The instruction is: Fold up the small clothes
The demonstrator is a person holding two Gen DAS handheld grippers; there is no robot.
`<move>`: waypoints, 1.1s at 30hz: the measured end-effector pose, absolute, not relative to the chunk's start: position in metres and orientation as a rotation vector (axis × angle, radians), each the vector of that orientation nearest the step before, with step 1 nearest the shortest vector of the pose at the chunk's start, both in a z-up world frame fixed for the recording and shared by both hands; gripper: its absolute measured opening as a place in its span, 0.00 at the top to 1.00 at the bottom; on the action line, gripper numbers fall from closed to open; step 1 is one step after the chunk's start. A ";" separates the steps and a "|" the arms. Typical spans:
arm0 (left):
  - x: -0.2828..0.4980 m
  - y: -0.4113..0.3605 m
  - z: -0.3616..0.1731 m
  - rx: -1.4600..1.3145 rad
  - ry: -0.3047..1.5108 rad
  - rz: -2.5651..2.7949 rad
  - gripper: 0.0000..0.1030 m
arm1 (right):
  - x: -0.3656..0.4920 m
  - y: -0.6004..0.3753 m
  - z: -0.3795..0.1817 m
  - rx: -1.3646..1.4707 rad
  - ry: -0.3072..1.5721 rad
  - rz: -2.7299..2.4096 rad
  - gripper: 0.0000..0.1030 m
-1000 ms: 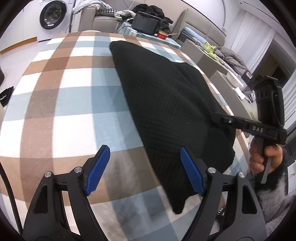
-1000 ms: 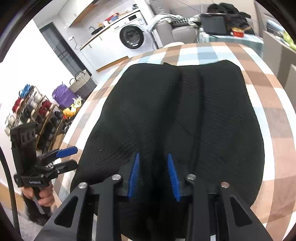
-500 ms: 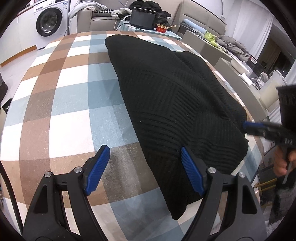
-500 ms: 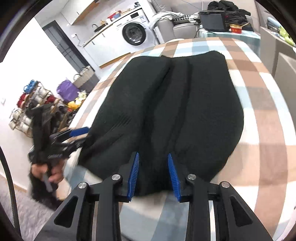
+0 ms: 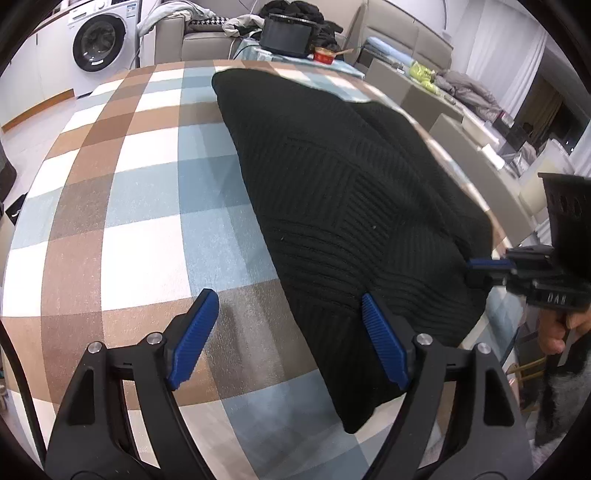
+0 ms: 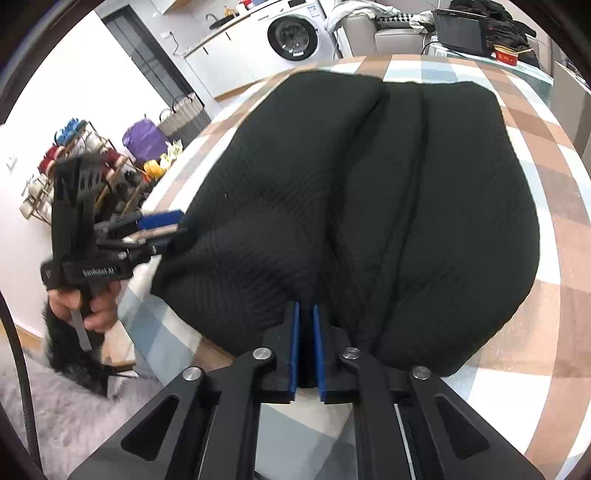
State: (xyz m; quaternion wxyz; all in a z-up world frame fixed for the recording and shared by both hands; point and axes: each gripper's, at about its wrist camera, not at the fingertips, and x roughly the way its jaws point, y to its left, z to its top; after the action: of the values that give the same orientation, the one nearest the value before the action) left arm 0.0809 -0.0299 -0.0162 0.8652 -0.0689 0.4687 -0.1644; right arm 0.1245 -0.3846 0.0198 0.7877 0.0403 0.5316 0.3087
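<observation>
Left wrist view
Left gripper (image 5: pixel 288 339): we hold it low over the checked tablecloth (image 5: pixel 140 206), its blue pads set wide apart with nothing between them; the right pad lies just at the near hem of the black knit garment (image 5: pixel 354 206).
Garment: we see it spread flat on the cloth, running from the near edge of the table toward the far side, with ribbed panels showing on top.
Right gripper (image 5: pixel 480 264): we see it come in from the right edge, blue tip touching the garment's right border; from here we cannot tell how its tongs stand.
Background: a washing machine (image 5: pixel 98 40) at the far left, a sofa (image 5: pixel 199 37) behind the table.

Right wrist view
Right gripper (image 6: pixel 306 347): our tongs are drawn narrow, pinching a raised fold of the black knit garment (image 6: pixel 406 184) at its near hem.
Garment: it covers most of the checked tablecloth (image 6: pixel 554 332) in this view, with long creases running away from us.
Left gripper (image 6: pixel 162 227): we see it at the left, blurred, its blue pads parted at the garment's left edge.
Left hand (image 6: pixel 85 306): it grips the handle below the tool.
Background: a washing machine (image 6: pixel 295 35) and a shelf rack (image 6: pixel 74 162) of coloured items.
</observation>
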 end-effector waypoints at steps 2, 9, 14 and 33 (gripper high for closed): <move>0.083 -0.027 -0.008 -0.162 0.946 -0.346 0.25 | 0.134 -0.388 0.031 0.136 1.092 0.677 0.72; 0.130 -0.029 0.002 -0.159 0.880 -0.270 0.31 | 0.205 -0.364 0.030 0.211 1.041 0.597 0.60; 0.159 -0.032 -0.019 -0.121 0.950 -0.247 0.40 | 0.226 -0.337 0.014 0.111 1.093 0.530 0.74; 0.155 -0.019 -0.025 -0.184 0.960 -0.252 0.40 | 0.312 -0.380 0.011 0.237 1.064 0.476 0.87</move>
State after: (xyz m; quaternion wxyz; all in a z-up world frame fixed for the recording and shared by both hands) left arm 0.1548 -0.0191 -0.0246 0.8754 -0.0883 0.4597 -0.1208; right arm 0.3117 -0.3804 0.0106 0.8283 0.1117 0.5012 0.2241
